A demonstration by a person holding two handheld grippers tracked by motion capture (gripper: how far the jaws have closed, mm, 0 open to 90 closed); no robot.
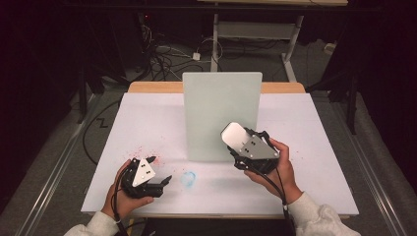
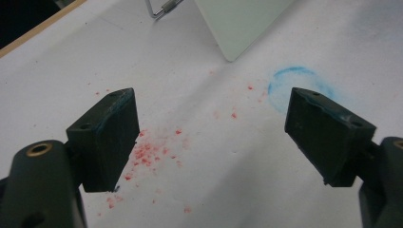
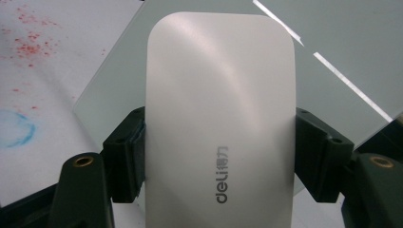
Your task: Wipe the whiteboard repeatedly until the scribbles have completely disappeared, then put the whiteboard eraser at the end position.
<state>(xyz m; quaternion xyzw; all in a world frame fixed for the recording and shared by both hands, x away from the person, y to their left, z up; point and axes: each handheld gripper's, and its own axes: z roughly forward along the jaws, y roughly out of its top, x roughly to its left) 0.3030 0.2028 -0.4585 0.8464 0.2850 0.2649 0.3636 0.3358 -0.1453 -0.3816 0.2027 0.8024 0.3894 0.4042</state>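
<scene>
From the high view we see the left gripper (image 1: pixel 163 170) held low over the white-covered desk (image 1: pixel 314 147), its jaws spread and empty, a blue chalky ring (image 1: pixel 188 178) just beside its tips. The right gripper (image 1: pixel 235 142) sits near the foot of an upright pale board (image 1: pixel 221 110) and clasps a white eraser block (image 1: pixel 234 136), whose long axis runs away from the hand toward the board's face.

In the left gripper view we see what the high view blurs: red specks (image 2: pixel 149 152) scattered between and under the released jaws, the blue ring (image 2: pixel 297 80) just ahead of the right-hand jaw, and the board's lower corner (image 2: pixel 237 28) farther ahead with a wire stand (image 2: pixel 161 8) behind it.

In the right gripper view the block (image 3: pixel 221 114) stands lengthwise between the clenched jaws, its rounded end pointing forward, grey "deli" lettering (image 3: pixel 223 178) running along its length, the board (image 3: pixel 342 57) close behind.
</scene>
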